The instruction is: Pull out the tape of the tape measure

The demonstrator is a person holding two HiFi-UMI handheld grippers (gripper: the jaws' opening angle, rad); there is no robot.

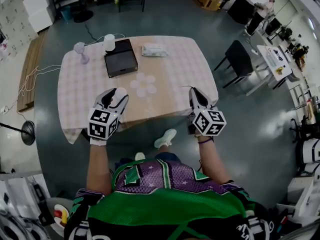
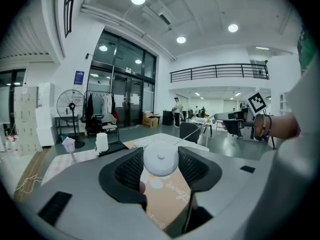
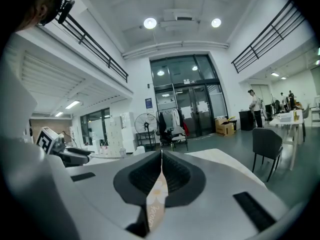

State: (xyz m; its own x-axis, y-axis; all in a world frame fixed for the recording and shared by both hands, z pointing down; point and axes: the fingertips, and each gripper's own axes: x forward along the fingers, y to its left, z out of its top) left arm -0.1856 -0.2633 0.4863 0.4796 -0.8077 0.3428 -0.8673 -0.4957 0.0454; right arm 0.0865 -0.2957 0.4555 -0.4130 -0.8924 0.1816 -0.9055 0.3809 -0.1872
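Note:
A round white tape measure (image 2: 161,159) sits between the dark pads of my left gripper (image 2: 161,170), which is shut on it above the near edge of the table (image 1: 80,89). From its case a thin tape (image 2: 195,132) runs up and right to the tip of my right gripper (image 2: 220,116). In the right gripper view the right gripper (image 3: 161,160) has its jaws pressed together, and the tape itself is too thin to make out there. In the head view the left gripper (image 1: 116,92) and the right gripper (image 1: 194,90) are held apart at the table's front edge.
On the chequered table stand a black box (image 1: 120,58), a white cup (image 1: 109,42), a small lilac stand (image 1: 80,50) and a flat packet (image 1: 154,50). A white flower shape (image 1: 143,84) lies mid-table. A black chair (image 1: 238,59) stands to the right.

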